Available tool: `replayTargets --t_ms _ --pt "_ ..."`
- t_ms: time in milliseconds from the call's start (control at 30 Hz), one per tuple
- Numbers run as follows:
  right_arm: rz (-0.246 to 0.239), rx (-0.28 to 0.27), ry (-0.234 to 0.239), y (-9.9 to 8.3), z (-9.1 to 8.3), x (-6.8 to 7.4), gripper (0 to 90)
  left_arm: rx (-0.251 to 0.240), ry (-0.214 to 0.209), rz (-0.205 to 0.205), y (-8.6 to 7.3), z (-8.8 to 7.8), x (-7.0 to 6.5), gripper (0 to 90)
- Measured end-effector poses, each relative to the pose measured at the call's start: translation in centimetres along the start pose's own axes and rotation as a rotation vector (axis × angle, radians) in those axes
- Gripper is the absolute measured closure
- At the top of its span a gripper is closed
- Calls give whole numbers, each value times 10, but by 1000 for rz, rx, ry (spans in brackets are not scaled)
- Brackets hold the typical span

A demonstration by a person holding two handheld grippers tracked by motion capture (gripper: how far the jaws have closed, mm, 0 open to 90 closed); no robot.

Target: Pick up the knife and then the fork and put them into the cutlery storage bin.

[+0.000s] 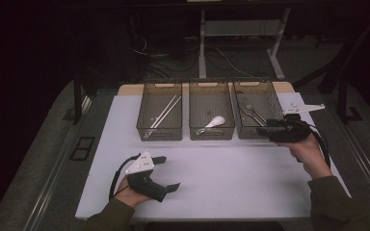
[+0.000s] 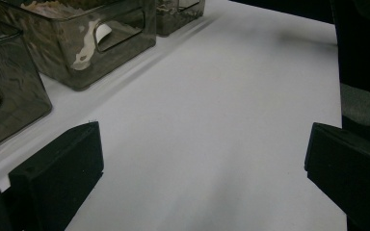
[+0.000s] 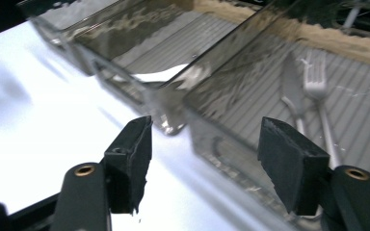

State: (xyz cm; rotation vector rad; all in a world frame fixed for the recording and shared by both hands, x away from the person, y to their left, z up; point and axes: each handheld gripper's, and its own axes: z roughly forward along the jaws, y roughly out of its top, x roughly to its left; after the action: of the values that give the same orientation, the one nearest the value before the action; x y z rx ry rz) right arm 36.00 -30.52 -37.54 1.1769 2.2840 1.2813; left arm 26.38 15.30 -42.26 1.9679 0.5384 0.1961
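Since no cutlery lies loose on the white surface, sorting looks finished: chopsticks in the left bin, spoon in the middle bin, fork and knife in the right bin. Left gripper and right gripper hold their fingers wide apart, empty. Beyond, a dim room with cables on the floor.

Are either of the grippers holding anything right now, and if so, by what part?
Nothing is held. The left gripper is open over the bare white table; the right gripper is open at the front of the right-hand bin.
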Motion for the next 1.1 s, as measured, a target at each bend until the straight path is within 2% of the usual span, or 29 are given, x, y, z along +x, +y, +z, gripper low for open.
replayTargets --t_ms 200,533,600,700,900,1100 --pt "-40 12 13 -18 -5 19 337 2 -1 2 0 0 0 0" --pt "-46 14 45 -46 -10 41 287 1 -2 3 0 0 0 0" --pt "-60 11 38 -51 -10 45 274 5 -3 6 0 0 0 0" --pt "-76 6 28 -59 -8 50 256 1 -6 3 0 0 0 0" --pt "-91 7 43 -73 -7 59 211 4 -7 2 0 0 0 0" --pt "-105 9 57 -84 -6 66 204 7 -8 0 0 1 0 0"
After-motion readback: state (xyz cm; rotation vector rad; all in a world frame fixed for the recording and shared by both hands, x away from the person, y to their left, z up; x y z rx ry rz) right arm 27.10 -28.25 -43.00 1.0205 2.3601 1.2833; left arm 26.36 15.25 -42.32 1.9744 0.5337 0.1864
